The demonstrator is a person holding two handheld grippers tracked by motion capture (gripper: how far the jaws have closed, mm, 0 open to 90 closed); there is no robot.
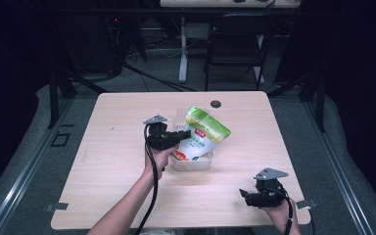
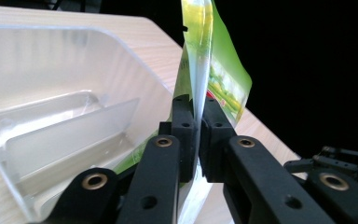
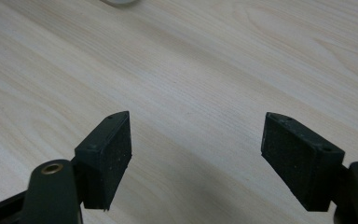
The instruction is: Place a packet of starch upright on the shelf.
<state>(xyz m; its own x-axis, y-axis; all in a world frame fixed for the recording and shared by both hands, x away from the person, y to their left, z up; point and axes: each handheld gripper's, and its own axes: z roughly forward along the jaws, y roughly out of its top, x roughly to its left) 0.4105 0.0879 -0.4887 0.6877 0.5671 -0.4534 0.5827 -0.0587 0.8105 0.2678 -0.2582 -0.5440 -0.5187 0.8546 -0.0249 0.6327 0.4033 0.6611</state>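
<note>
– Where do we have the green-and-white snack pouch (image 1: pixel 203 134) now?

– Our left gripper (image 1: pixel 185 134) pinches it by its edge; in the left gripper view the two jaws are pressed together on the thin seam of the pouch (image 2: pixel 198 93). The pouch hangs tilted over the clear plastic container (image 1: pixel 206 161), and its lower end seems already inside, though we cannot tell if it touches the bottom.

– And the right gripper (image 1: pixel 245 195)?

– It rests near the front right corner of the wooden table (image 1: pixel 117 147), well apart from the container, with its jaws spread wide over bare wood (image 3: pixel 191 93) (it holds nothing).

– How do we do this step well, in our judgement?

– We keep the pinch firm, because the seam is thin and smooth and may slip. We bring the pouch down slowly into the larger compartment (image 2: pixel 74 70), beside the inner divider (image 2: pixel 74 128), not on it. The container looks light, so we push downward and not sideways, and we release only when the pouch lies supported.
</note>
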